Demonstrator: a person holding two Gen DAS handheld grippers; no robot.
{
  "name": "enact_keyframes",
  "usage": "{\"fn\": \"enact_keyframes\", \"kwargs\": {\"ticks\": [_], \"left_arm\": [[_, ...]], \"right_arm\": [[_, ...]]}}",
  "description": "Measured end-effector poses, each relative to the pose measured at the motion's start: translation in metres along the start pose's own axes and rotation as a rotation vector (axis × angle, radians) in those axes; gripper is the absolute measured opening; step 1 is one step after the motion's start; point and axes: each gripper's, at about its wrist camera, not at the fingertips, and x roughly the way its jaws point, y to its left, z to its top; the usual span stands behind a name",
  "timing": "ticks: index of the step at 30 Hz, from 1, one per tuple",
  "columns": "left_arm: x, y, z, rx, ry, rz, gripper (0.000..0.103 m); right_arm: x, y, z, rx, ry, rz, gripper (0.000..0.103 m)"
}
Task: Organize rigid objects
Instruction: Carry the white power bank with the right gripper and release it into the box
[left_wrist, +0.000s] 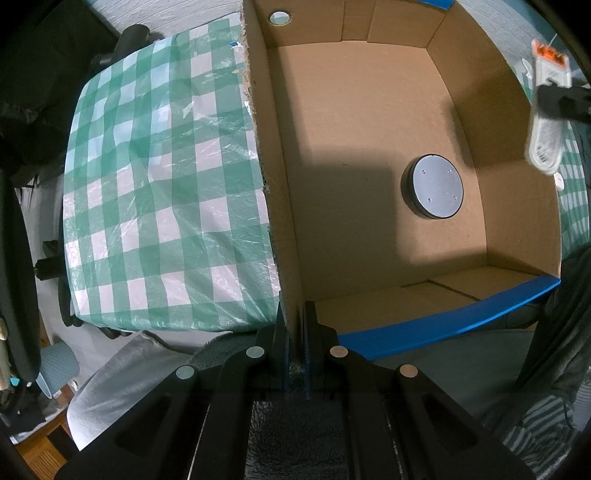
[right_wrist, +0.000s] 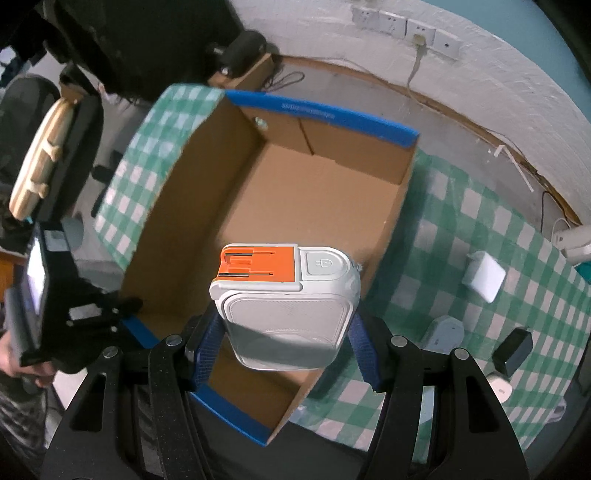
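**Right wrist view: charger carried over box, box steadied**

1. Table (right_wrist: 480, 229) — checked cloth; several small adapters lie well right of the right fingers, likely awaiting sorting.
2. Box (right_wrist: 288, 206) — open cardboard, blue-edged; sits ahead of and below the right fingers, receiving items.
3. Left gripper (left_wrist: 294, 343) — fingers together, clamped on the box's side wall, probably to keep it from sliding.
4. Right gripper (right_wrist: 284, 343) — pads pressed on both sides of the charger.
5. Charger (right_wrist: 286, 306) — white, orange end forward; held between the fingers above the box.
6. Disc (left_wrist: 434, 186) — already inside, on the box floor.
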Motion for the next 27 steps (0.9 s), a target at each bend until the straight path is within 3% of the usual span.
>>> {"fn": "enact_keyframes", "kwargs": {"ticks": [10, 17, 21, 27], "left_arm": [[0.0, 0.001, 0.001, 0.001, -0.002, -0.003, 0.005], [-0.001, 0.0, 0.0, 0.004, -0.003, -0.001, 0.005], [-0.003, -0.001, 0.0, 0.006, -0.007, 0.0, 0.005], [-0.005, -0.002, -0.001, 0.011, -0.009, 0.005, 0.006]], "right_arm": [[0.038, 0.0, -0.002, -0.007, 0.077, -0.054, 0.063], [0.039, 0.004, -0.004, -0.038, 0.052, -0.116, 0.06], [0.037, 0.001, -0.004, -0.03, 0.046, -0.106, 0.06], [0.023, 0.0, -0.006, -0.025, -0.001, -0.065, 0.07]]}}
